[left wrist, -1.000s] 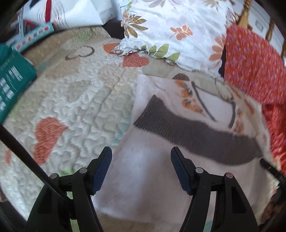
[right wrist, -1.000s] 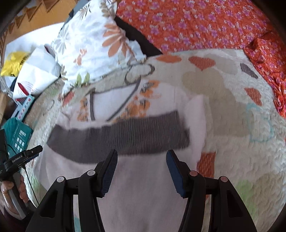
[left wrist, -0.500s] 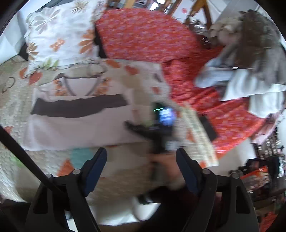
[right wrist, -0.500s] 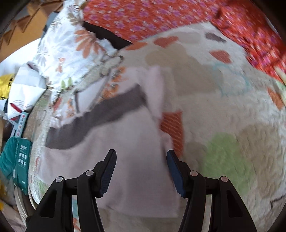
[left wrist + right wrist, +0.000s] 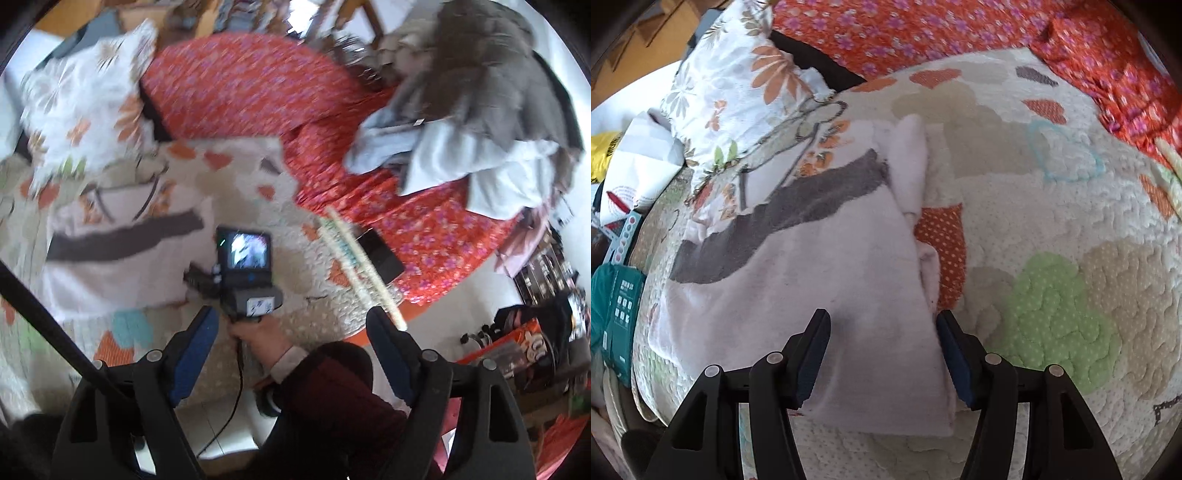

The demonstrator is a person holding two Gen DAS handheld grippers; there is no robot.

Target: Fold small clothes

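A small white top (image 5: 812, 277) with a grey band and orange flower print lies flat on the quilt (image 5: 1052, 221), its sleeve folded in along the right edge. My right gripper (image 5: 882, 321) stands open just above the top's near right corner, pads apart and not pressing the cloth. My left gripper (image 5: 291, 325) is open and high above the bed, with nothing between its fingers. From up there the top (image 5: 110, 280) shows at the left. Below is a hand (image 5: 258, 332) holding the right gripper, whose back screen (image 5: 245, 253) is lit.
A floral pillow (image 5: 738, 92) and a red flowered blanket (image 5: 923, 33) lie beyond the top. A heap of grey and pale clothes (image 5: 480, 110) sits at the far right. A teal box (image 5: 617, 306) is at the left bed edge. A maroon sleeve (image 5: 332, 398) fills the foreground.
My left gripper has lifted off the top, risen and swung right, its jaws wider than before. My right gripper has slid from the middle of the top toward its right edge.
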